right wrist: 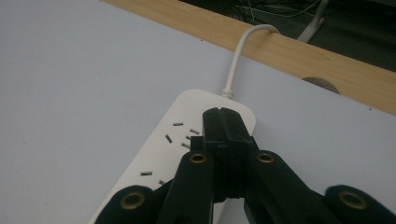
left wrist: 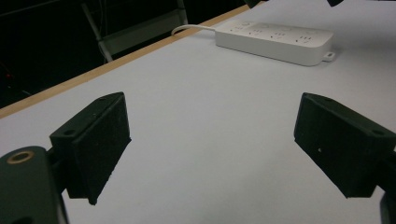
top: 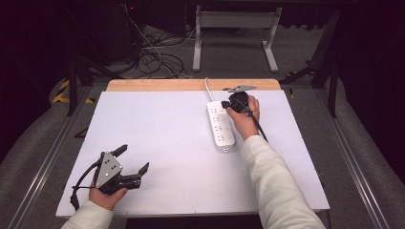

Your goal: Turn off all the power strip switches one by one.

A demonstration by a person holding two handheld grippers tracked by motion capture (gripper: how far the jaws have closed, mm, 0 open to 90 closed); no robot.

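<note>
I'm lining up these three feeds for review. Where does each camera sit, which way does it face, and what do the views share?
High view: above the person's side, looking forward and down on the table; both forearms, left gripper and right gripper show.
Left gripper view: rides the left gripper, looking across the table between wide-open jaws toward the power strip.
Right gripper view: rides the right gripper, looking down its shut jaws at the strip's cord end.
Shared: all three show the power strip and its white cord.
</note>
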